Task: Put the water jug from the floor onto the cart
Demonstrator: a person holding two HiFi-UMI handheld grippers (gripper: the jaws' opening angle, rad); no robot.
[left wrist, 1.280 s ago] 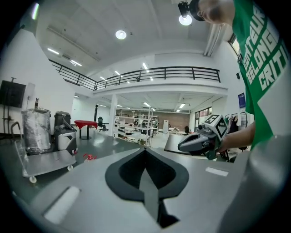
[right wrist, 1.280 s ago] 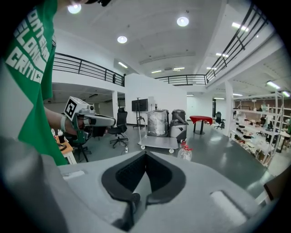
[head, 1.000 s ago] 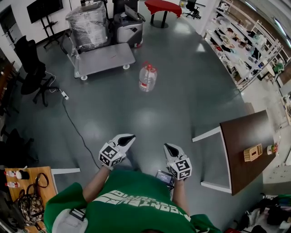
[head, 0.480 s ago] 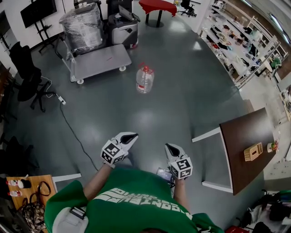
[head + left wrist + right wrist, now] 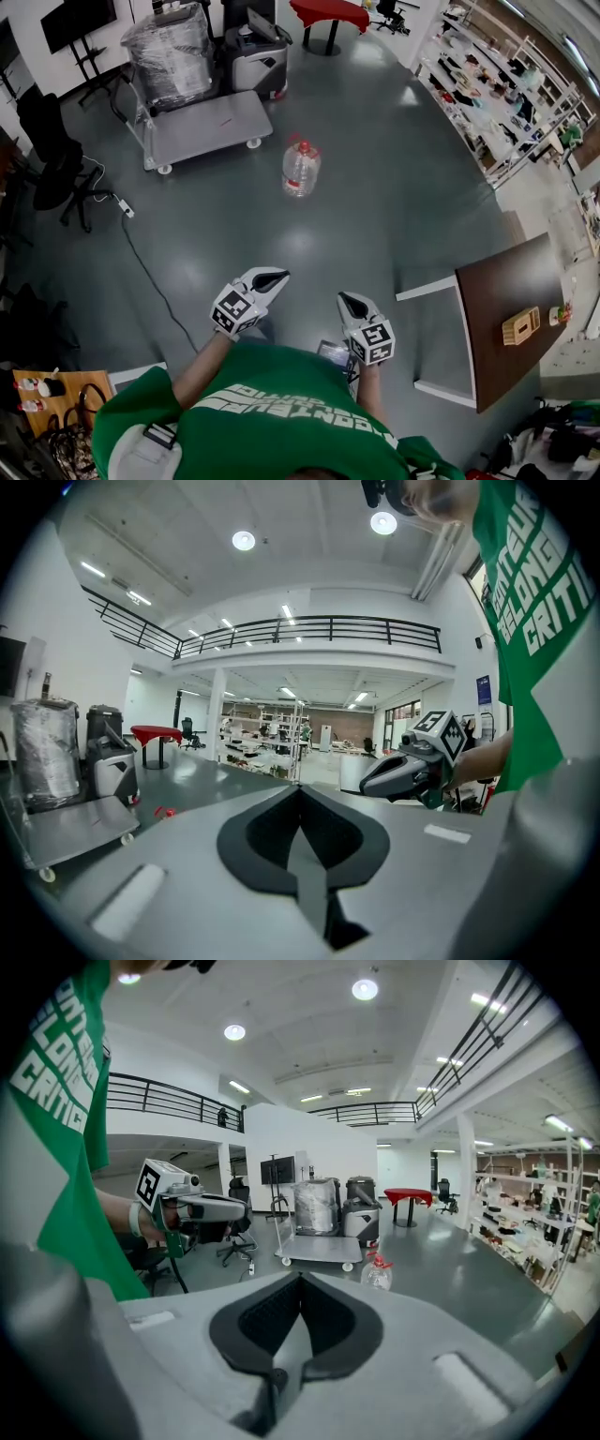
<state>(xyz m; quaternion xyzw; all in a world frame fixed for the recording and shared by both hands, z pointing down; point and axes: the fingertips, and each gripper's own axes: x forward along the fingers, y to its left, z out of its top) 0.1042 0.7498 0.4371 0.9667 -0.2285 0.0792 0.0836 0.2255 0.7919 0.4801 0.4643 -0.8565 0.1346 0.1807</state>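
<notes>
As the person walks forward over the last second, the water jug [image 5: 301,170] sits only a little lower in the head view than it did, so the gap to it is shrinking slowly. It is still well ahead. It stands upright on the grey floor [image 5: 394,197], red cap up, near the cart [image 5: 208,127] but apart from it, off the cart's right-hand end. The cart's flat deck is bare at that end, and a wrapped load [image 5: 171,47] fills its far end.

Both tools travel with the body, held out in front of the green shirt and aimed roughly at the jug. The left tongs [image 5: 272,278] are pressed together with nothing between them, and so are the right tongs [image 5: 349,303]. The right gripper view shows the jug small and far off, beyond their tips.

For the task this looks like the walk-up only, with no grasp begun. The tongs will have to spread before they can take the jug. A cable [image 5: 150,253] trails across the floor to the left, clear of the straight path.
</notes>
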